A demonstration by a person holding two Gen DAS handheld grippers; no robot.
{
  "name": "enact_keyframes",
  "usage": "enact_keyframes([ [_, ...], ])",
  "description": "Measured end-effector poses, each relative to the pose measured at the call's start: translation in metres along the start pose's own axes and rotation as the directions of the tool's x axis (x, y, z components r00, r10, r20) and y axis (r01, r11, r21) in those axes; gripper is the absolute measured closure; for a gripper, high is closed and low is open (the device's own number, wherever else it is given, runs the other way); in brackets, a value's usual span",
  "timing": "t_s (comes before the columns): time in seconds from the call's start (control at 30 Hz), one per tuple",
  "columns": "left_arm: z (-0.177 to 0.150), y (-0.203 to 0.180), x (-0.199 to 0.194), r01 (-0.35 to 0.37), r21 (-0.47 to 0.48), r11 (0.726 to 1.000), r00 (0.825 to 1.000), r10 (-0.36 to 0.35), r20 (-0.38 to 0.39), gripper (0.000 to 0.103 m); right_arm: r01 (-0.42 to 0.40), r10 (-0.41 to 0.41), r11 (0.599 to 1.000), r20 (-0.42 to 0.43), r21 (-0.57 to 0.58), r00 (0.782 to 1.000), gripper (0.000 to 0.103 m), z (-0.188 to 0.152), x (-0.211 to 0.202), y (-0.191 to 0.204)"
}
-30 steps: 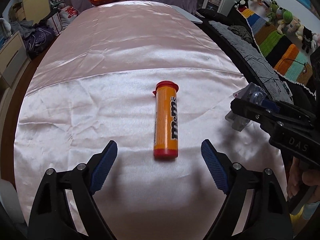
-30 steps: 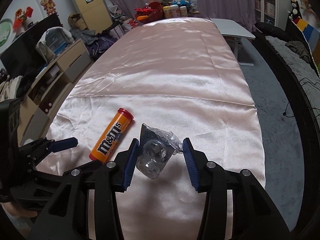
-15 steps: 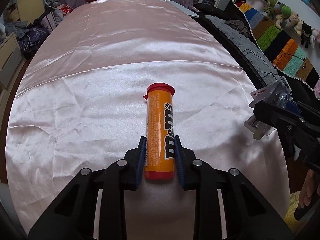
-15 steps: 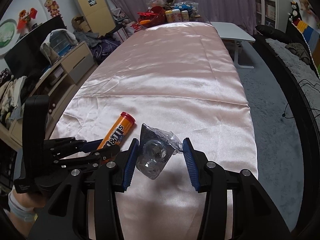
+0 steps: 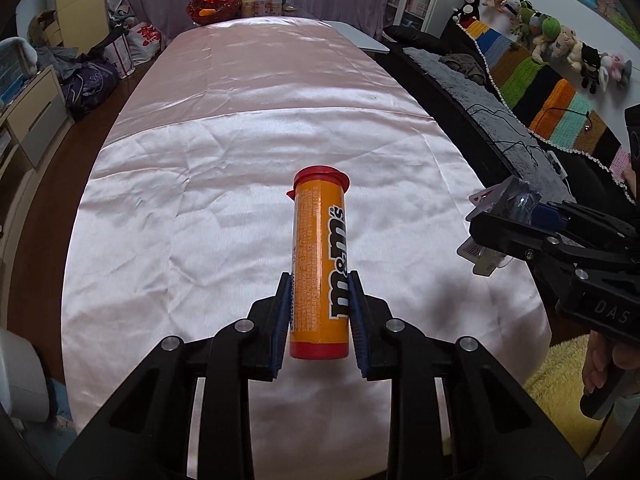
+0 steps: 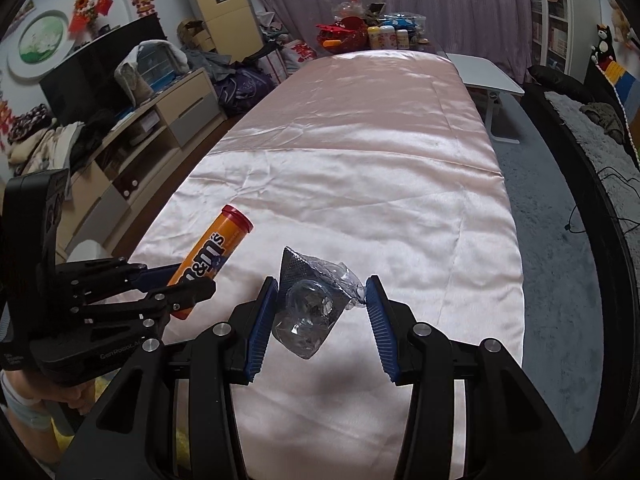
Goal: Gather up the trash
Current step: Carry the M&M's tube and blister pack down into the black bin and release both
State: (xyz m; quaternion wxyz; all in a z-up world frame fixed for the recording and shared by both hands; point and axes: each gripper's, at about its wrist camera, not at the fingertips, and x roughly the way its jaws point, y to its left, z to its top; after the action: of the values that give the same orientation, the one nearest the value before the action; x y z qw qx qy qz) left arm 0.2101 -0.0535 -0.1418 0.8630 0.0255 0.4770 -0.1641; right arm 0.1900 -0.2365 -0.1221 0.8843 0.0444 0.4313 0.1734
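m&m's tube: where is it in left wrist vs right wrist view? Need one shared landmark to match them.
Left wrist: m&m's tube at centre, lower end clamped between the left gripper pads, red cap pointing away.
Right wrist: m&m's tube at left of centre, slanting up to the right, held by the left gripper.
Shared landmark: red basket at the far end of the pink satin cloth.

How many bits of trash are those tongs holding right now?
2. The orange M&M's tube is clamped in the left tongs, raised above the pink cloth. The crumpled clear plastic packaging sits between the right tongs. No other trash shows on the cloth.
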Motion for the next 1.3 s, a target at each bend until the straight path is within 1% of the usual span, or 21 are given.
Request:
enact_keyframes([
  [0.13,-0.036,-0.005,-0.028,0.009,-0.014,1.0,1.0,-0.008,0.014,0.077,-0.005,0.004,1.0,-0.018,-0.022,1.0,0.057,-0.032,-0.018,0.018],
  [0.27,-0.079,-0.011,-0.046,0.023,-0.037,0.999,1.0,-0.022,0.006,0.077,-0.015,0.013,0.999,-0.048,-0.033,0.999,0.057,-0.067,-0.027,0.033],
  [0.4,-0.124,-0.017,-0.055,0.042,-0.054,0.998,0.999,-0.043,-0.017,0.077,-0.03,0.029,0.999,-0.076,-0.013,0.997,0.057,-0.102,-0.034,0.041],
  [0.47,-0.144,-0.022,-0.056,0.053,-0.048,0.997,0.998,-0.055,-0.036,0.077,-0.036,0.035,0.999,-0.088,-0.002,0.995,0.056,-0.119,-0.038,0.044],
  [0.67,-0.195,-0.021,-0.052,0.051,-0.06,0.997,0.993,-0.057,-0.099,0.077,-0.064,0.067,0.998,-0.124,0.029,0.99,0.056,-0.158,-0.043,0.054],
  [0.8,-0.217,-0.021,-0.044,0.061,-0.069,0.996,0.988,-0.07,-0.139,0.077,-0.065,0.071,0.997,-0.152,0.039,0.986,0.056,-0.176,-0.04,0.058],
  [0.9,-0.229,-0.022,-0.033,0.067,-0.082,0.994,0.982,-0.081,-0.173,0.077,-0.059,0.065,0.998,-0.19,0.038,0.98,0.056,-0.187,-0.03,0.06],
  [0.97,-0.236,-0.023,-0.025,0.071,-0.089,0.994,0.977,-0.088,-0.196,0.077,-0.059,0.067,0.997,-0.223,0.044,0.972,0.056,-0.197,-0.021,0.06],
  [1.1,-0.247,-0.024,-0.005,0.056,-0.088,0.995,0.969,-0.075,-0.236,0.077,-0.046,0.066,0.996,-0.284,0.076,0.957,0.055,-0.215,-0.001,0.057],
  [1.23,-0.256,-0.026,0.01,0.065,-0.093,0.994,0.958,-0.088,-0.271,0.077,-0.023,0.055,0.995,-0.333,0.099,0.941,0.055,-0.228,0.018,0.052],
  [1.3,-0.258,-0.028,0.015,0.069,-0.095,0.993,0.954,-0.093,-0.284,0.077,-0.015,0.05,0.995,-0.346,0.103,0.937,0.052,-0.232,0.023,0.053],
])
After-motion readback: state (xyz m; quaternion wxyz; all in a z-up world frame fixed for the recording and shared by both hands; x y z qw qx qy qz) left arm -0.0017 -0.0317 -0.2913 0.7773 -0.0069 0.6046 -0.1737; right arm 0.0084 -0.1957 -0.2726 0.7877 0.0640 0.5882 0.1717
